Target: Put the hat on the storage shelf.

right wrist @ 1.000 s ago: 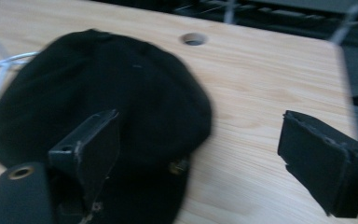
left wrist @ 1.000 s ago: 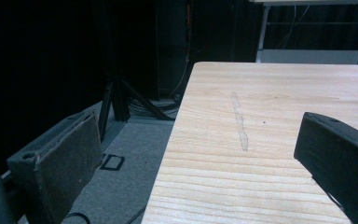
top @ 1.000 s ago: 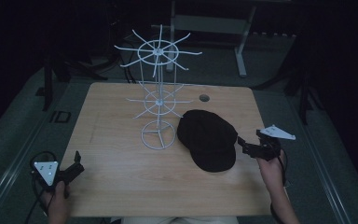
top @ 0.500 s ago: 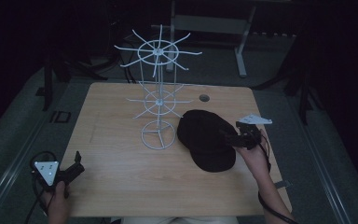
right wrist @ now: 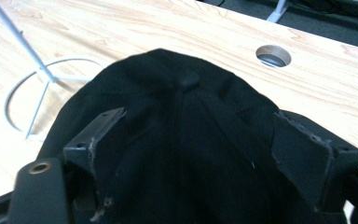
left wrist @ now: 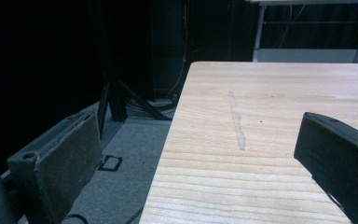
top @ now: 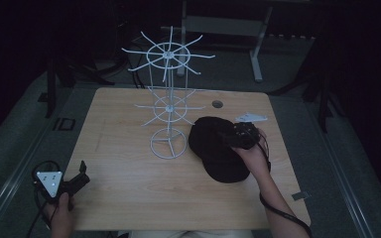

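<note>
- The wooden table (top: pixel 129 198) takes up the middle of the high view, pale grain, with a small round cable hole (top: pixel 217 104) near its far edge.
- Rising from the table is the white wire rack (top: pixel 168 94), two tiers of spokes on a thin post, its ring base (top: pixel 167 143) flat on the wood.
- Just right of that base lies the black cap (top: pixel 213 148), crown towards the rack, brim towards the person; in the right gripper view its top button sits dead centre.
- The right gripper (top: pixel 233 139) is over the cap's crown now, jaws wide and straddling the fabric on either side after closing in a little; whether the pads actually press on it, I can't tell.
- The left gripper (top: pixel 82 178) sits at the table's near left corner, jaws well apart with nothing between them, bare wood ahead.
</note>
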Available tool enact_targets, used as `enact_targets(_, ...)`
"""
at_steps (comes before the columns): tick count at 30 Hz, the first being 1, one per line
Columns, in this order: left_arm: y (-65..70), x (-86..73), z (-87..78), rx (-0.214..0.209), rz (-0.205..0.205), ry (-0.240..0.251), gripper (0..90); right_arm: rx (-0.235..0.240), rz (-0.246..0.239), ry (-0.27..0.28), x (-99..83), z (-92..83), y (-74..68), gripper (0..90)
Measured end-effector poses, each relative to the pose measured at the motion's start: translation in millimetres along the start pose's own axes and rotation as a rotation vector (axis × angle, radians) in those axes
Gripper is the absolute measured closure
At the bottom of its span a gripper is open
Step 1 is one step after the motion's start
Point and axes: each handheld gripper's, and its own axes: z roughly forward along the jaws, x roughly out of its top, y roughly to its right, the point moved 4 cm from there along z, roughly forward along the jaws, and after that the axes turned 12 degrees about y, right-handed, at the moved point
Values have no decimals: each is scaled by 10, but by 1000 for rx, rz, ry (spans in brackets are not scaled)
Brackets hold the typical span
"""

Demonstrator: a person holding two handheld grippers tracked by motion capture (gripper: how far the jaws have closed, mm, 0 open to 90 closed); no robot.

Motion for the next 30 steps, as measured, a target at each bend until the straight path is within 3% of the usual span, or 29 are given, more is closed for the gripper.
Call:
enact_targets(9, -1, 0, 0, 0, -1, 0, 13, -9, -18, -43, 43, 298, -71, 152)
enact_targets(16, -4, 0, 0, 0, -5, 1, 13, -36, -35, -102, 21, 517, -63, 218)
enact_targets(24, -4, 0, -1, 1, -5, 1, 13, -51, -9, -150, -49, 636, -51, 272)
enact_targets(26, -5, -1, -1, 1, -5, 0, 13, -51, -31, -193, -93, 712, -61, 286)
enact_targets(30, -4, -1, 0, 1, -5, 0, 13, -51, -23, -238, -141, 789, -57, 304)
